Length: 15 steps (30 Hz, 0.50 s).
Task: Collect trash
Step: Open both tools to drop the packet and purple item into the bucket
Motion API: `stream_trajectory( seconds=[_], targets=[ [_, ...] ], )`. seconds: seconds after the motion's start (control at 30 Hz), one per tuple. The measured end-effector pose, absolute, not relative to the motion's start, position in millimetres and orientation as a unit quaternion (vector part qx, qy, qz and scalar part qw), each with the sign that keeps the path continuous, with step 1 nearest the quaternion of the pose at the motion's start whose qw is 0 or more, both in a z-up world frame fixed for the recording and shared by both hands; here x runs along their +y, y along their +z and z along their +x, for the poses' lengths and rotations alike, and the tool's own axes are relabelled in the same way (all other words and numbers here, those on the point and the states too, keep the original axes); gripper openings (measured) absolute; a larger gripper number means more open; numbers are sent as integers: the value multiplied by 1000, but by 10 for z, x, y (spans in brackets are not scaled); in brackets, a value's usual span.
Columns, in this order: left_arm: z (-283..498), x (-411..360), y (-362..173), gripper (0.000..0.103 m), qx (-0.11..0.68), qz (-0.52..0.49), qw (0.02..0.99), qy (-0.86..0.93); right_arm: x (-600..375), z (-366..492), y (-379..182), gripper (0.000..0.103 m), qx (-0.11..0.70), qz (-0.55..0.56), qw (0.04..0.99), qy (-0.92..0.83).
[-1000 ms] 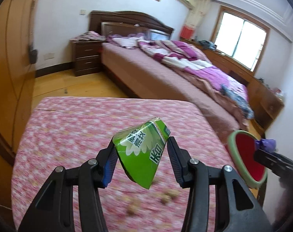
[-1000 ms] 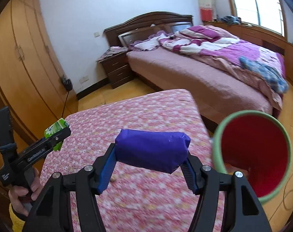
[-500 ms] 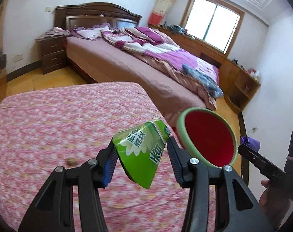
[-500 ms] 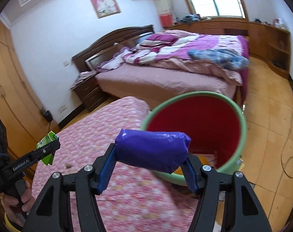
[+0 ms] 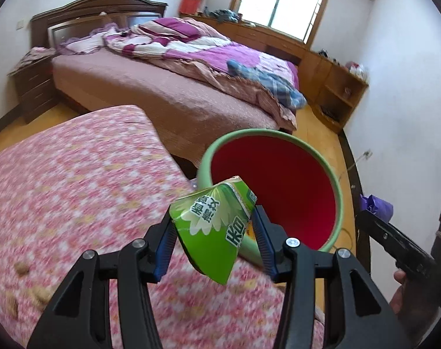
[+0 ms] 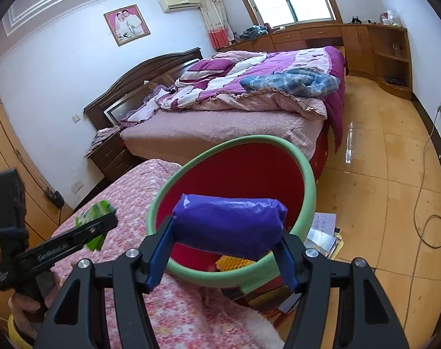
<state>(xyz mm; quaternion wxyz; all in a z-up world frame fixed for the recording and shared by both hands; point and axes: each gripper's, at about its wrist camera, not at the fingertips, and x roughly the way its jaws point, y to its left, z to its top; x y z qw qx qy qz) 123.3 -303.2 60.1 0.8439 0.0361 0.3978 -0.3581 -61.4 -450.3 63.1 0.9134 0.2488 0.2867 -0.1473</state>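
My left gripper (image 5: 214, 232) is shut on a crushed green drink carton (image 5: 213, 226), held above the near edge of the pink floral mattress, just short of the red bin with a green rim (image 5: 322, 157). My right gripper (image 6: 227, 232) is shut on a purple wrapped packet (image 6: 229, 226), held over the open bin (image 6: 307, 180). Yellow trash (image 6: 232, 261) lies inside the bin. The left gripper with the carton (image 6: 96, 212) shows at the left of the right wrist view. The packet (image 5: 377, 206) shows at the right of the left wrist view.
The pink floral mattress (image 5: 60, 189) carries small brown crumbs (image 5: 22, 267). A large bed (image 6: 235, 122) with purple bedding stands behind. Papers (image 6: 325, 229) lie on the wooden floor beside the bin. A cable (image 6: 430, 218) runs across the floor at the right.
Both grippers swung right toward the bin, which now looms larger. The purple packet is now over its opening and the carton near its rim. Both grips are unchanged.
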Motion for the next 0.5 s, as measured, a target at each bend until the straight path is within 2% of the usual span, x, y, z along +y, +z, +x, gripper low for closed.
stream_trajectory(
  seconds=[0.3, 0.5],
  targets=[
    [1336, -3452, 433, 55, 395, 61, 834, -380, -4690, -392, 390, 66, 309, 249, 907, -143],
    [1376, -3499, 400, 67, 391, 55, 832, -389, -4770, -337, 272, 66, 315, 257, 903, -140]
  ],
)
